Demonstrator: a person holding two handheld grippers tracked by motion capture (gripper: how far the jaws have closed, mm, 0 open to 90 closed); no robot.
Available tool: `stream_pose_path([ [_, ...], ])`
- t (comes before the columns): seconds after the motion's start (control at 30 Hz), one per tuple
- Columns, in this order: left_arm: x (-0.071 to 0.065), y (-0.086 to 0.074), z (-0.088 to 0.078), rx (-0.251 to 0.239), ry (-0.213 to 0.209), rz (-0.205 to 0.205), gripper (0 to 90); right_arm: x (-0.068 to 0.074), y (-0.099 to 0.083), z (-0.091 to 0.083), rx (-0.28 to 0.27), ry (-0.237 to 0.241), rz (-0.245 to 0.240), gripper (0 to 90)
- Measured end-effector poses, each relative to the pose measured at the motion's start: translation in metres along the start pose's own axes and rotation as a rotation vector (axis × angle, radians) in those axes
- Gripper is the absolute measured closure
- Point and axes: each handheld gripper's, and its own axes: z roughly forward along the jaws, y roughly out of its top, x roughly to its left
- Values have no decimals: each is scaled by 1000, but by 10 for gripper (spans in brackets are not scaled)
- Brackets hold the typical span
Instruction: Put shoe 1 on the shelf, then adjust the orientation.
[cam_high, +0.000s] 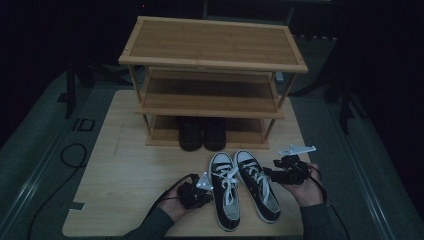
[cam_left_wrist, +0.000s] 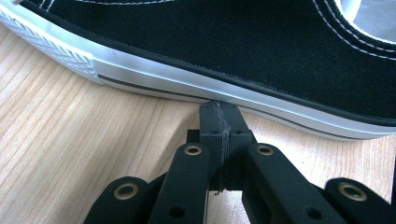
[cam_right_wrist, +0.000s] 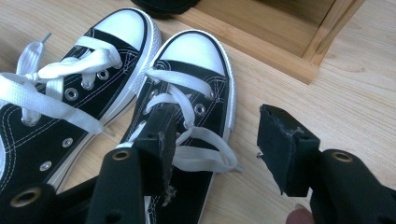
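left tool (cam_high: 196, 192) – black body, pale grey three-cornered plate, black cable | right tool (cam_high: 287, 170) – black body, grey plate on top, dark cable | jaws – matte black blocks, brass-ringed pivot holes, frayed pad edges | sleeves (cam_high: 152, 226) – dark grey, long

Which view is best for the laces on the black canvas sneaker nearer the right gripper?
Right gripper view: the black canvas sneaker shows its white laces close, partly behind one jaw. High view shows the sneaker whole but small and dim. Left gripper view shows the other sneaker's sidewall.
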Motion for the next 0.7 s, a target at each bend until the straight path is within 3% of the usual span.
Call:
stream_pose_path([
  [0.43,-4,3,1,6,7,9,900,-1,1,-3,-6,-15,-8,430],
  [0.7,-15,12,10,9,-7,46,900,-2,-1,-4,-6,-20,-11,425],
])
